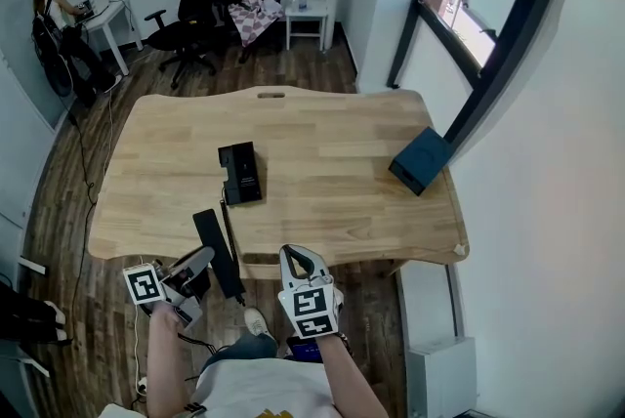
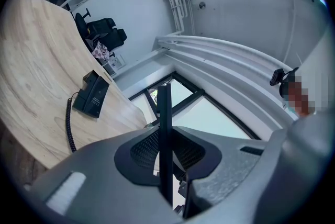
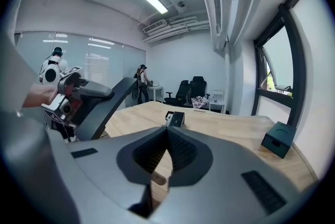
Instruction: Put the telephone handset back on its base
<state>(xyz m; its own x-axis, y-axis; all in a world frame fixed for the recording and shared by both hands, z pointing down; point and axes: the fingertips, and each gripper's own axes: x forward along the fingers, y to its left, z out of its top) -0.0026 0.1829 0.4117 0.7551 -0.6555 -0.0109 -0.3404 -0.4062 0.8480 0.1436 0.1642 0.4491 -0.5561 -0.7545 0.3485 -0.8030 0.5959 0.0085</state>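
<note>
Head view: left gripper (image 1: pixel 195 262) is clenched on the black handset (image 1: pixel 217 250), lower left of centre, at the near edge of the wooden surface (image 1: pixel 332 143). The handset lies on a diagonal across that edge, well apart from the base (image 1: pixel 240 173). The base sits flat on the surface, a bit left of frame centre. A coiled cord (image 1: pixel 228 226) runs from the base down to the handset.

Left gripper view: the handset (image 2: pixel 164 108) shows edge-on as a thin dark bar standing up between the jaws, with both pads pressing on it. The base (image 2: pixel 92 94) and cord (image 2: pixel 68 121) are at mid left on the wood.

Right gripper (image 1: pixel 296 258) is just right of the handset in the head view, also at the near edge. Right gripper view: jaws are closed tip to tip with nothing between them (image 3: pixel 167 131). Same view shows the handset (image 3: pixel 110 105) tilted in the air at left, the base (image 3: pixel 176 119) at centre and a dark teal box (image 3: pixel 277 139) at lower right.

In the head view the box (image 1: pixel 422 160) stands near the right edge of the surface. Office chairs (image 1: pixel 195 11) are at upper left and a person (image 1: pixel 54 20) is at a desk in the far upper left corner.
</note>
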